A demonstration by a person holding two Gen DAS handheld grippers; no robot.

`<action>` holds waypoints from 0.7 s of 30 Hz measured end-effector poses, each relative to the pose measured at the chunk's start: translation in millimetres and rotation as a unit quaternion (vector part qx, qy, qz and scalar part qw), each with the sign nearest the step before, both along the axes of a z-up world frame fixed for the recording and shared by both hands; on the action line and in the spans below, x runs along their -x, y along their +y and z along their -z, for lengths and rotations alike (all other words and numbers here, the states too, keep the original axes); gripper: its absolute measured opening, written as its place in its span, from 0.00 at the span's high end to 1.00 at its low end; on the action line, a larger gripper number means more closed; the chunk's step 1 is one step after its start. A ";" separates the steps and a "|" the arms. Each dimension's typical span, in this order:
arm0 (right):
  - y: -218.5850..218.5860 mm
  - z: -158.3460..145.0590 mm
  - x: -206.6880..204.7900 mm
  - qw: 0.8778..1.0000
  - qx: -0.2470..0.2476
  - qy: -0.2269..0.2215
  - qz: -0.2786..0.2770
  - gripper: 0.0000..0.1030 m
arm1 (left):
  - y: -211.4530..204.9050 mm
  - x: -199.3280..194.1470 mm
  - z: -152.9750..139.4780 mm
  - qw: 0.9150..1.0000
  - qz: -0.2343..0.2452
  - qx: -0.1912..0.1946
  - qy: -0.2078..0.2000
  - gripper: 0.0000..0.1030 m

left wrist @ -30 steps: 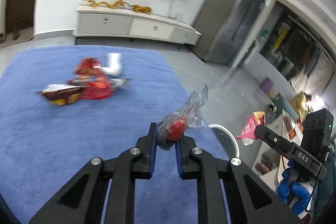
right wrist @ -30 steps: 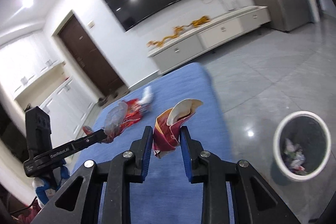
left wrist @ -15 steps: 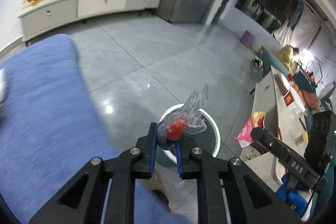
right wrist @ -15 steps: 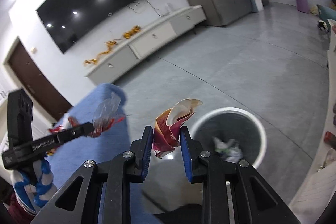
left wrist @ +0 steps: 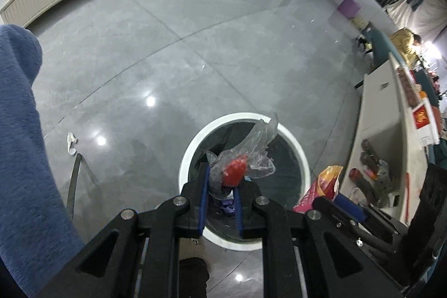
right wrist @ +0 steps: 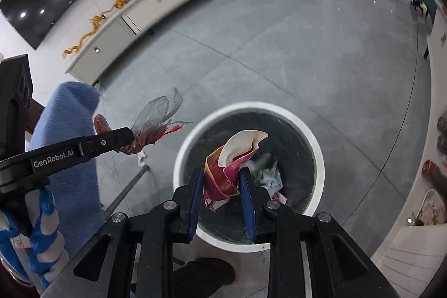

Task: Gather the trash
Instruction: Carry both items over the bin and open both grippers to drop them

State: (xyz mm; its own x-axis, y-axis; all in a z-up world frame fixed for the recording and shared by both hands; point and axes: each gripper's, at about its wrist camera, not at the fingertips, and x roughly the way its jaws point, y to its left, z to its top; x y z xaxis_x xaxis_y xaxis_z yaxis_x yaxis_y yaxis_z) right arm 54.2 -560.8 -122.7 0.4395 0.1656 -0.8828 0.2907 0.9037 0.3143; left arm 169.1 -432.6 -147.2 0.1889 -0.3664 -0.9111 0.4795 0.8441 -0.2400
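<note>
The left gripper (left wrist: 220, 196) is clamped on a clear plastic wrapper (left wrist: 252, 150) with a red lump inside, and the right gripper (right wrist: 220, 193) is clamped on a crumpled red and cream paper wrapper (right wrist: 233, 158). Both point steeply down, and the bin (right wrist: 313, 150), a round white-rimmed one with a dark liner, lies directly below and just ahead of each set of fingertips, so the coming move looks like a plain release, not a reach. From the right wrist view the left gripper's load hangs to the left of the rim, over bare floor, so the right gripper seems better centred above the opening. Inside the bin, crumpled pale and coloured scraps (right wrist: 266, 175) already lie at the bottom. A small white scrap (left wrist: 71, 143) rests on the floor, left of the bin.
</note>
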 end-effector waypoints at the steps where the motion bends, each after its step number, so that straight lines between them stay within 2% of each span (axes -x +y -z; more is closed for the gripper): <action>1: -2.0 3.9 1.0 1.000 0.002 0.007 0.002 0.76 | -4.8 -2.1 5.8 1.000 -0.001 -0.008 0.001 0.86; 8: -8.8 9.4 -7.2 1.000 0.010 0.022 0.007 0.76 | -23.8 -7.6 35.5 1.000 -0.004 -0.019 0.023 0.85; 11: -10.6 7.6 -7.2 1.000 0.012 0.022 0.009 0.75 | -26.0 -6.6 38.5 0.999 -0.004 -0.005 0.037 0.85; 13: -12.0 8.8 -6.6 1.000 0.014 0.022 0.012 0.70 | -25.7 -6.2 39.7 0.999 -0.003 0.007 0.047 0.81; 14: -12.2 9.4 -5.9 1.000 0.017 0.022 0.013 0.67 | -24.4 -5.9 38.9 0.999 -0.003 0.015 0.050 0.73; 15: -11.8 9.6 -5.4 0.999 0.019 0.022 0.013 0.63 | -24.2 -6.0 37.5 0.999 -0.003 0.019 0.050 0.57; 17: -10.6 8.7 -4.0 0.999 0.025 0.022 0.014 0.62 | -21.6 -4.8 32.8 0.999 -0.008 0.031 0.043 0.43; 21: -8.1 2.8 -3.0 0.999 0.038 0.020 0.020 0.62 | -15.8 -3.8 25.9 0.998 -0.013 0.041 0.043 0.43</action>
